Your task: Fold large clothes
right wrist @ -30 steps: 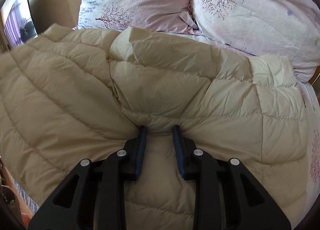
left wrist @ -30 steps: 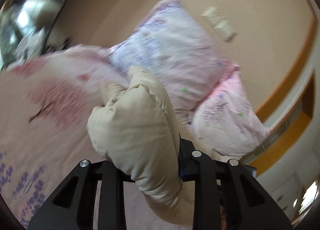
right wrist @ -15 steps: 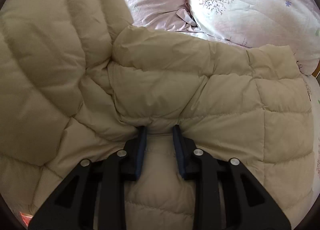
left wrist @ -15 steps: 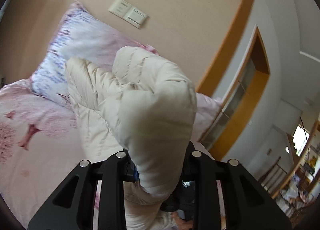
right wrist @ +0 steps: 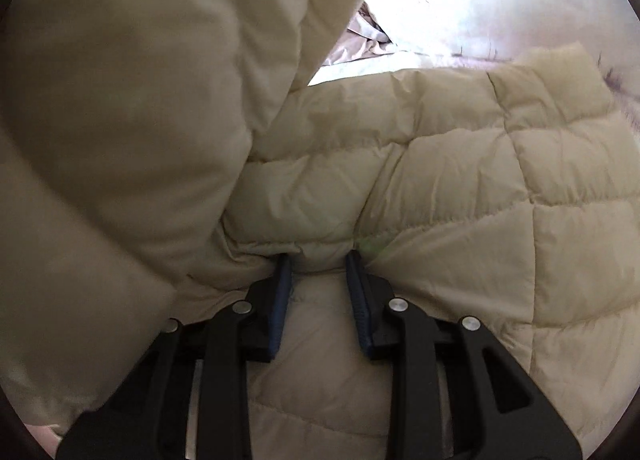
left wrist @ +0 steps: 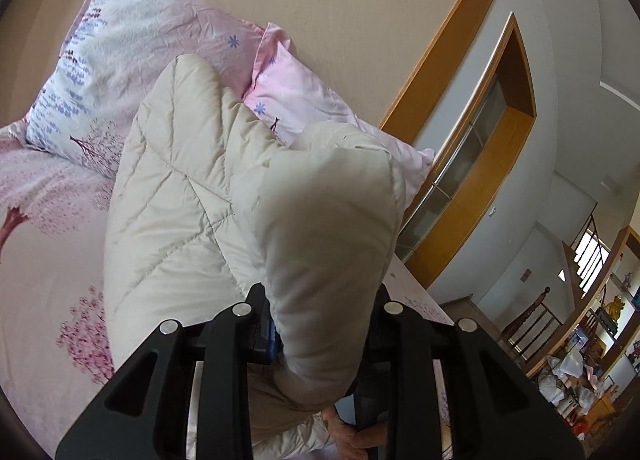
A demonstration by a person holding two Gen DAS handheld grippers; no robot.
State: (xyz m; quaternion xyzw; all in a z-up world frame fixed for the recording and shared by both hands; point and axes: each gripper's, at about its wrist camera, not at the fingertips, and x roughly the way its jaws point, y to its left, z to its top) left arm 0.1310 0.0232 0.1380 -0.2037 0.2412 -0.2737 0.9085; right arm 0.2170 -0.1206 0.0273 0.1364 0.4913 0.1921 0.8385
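**Coat flap swung across**

Since a second ago, the left claw (left wrist: 320, 324) has carried its pinched fold of the cream quilted coat (left wrist: 180, 188) up and over, away from the pillows (left wrist: 132, 52) at upper left. That fold now fills the left of the right wrist view. The right claw (right wrist: 318, 264) is clamped on a puffy ridge of the coat, at lower centre. The coat lies on the pink bed (left wrist: 44, 260). It looks light, soft and slippery; thick seams seem the surest hold.
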